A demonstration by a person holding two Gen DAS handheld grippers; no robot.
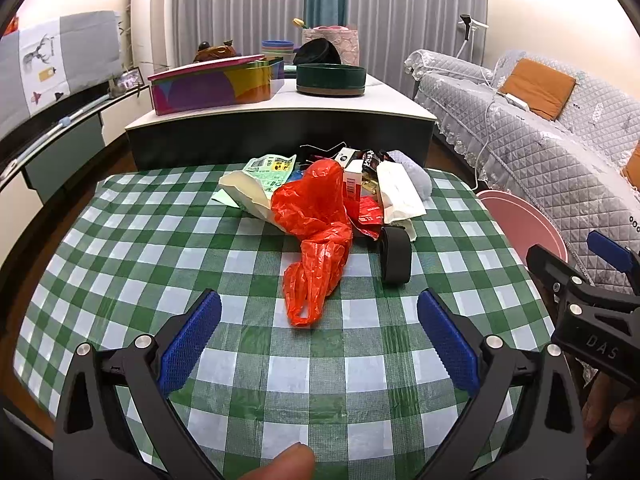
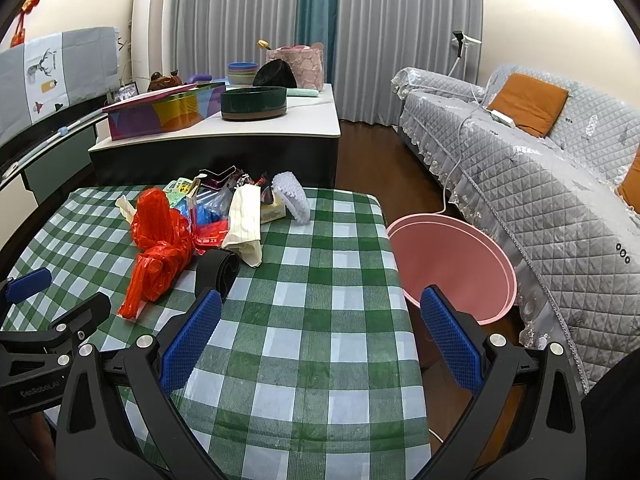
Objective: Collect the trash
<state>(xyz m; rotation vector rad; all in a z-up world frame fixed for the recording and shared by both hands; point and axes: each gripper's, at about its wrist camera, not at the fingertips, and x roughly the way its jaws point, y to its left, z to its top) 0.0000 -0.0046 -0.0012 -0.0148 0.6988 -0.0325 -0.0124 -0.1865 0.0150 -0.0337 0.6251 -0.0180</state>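
A pile of trash lies at the far side of a green checked table (image 1: 120, 264). A crumpled red plastic bag (image 1: 318, 232) reaches toward me; it also shows in the right wrist view (image 2: 160, 244). Beside it lie a black roll (image 1: 396, 256), a white paper bag (image 1: 398, 194), a red wrapper (image 1: 368, 216), a green printed packet (image 1: 272, 168) and a small white box (image 1: 354, 182). My left gripper (image 1: 320, 344) is open and empty just short of the red bag. My right gripper (image 2: 320, 340) is open and empty over the table's right edge. A pink bin (image 2: 452, 264) stands on the floor right of the table.
A white-topped cabinet (image 1: 280, 114) behind the table carries a colourful tin (image 1: 216, 84) and a dark green round tin (image 1: 331, 79). A grey quilted sofa (image 2: 540, 168) with an orange cushion (image 2: 528, 104) runs along the right. A white knitted item (image 2: 292, 196) lies by the trash.
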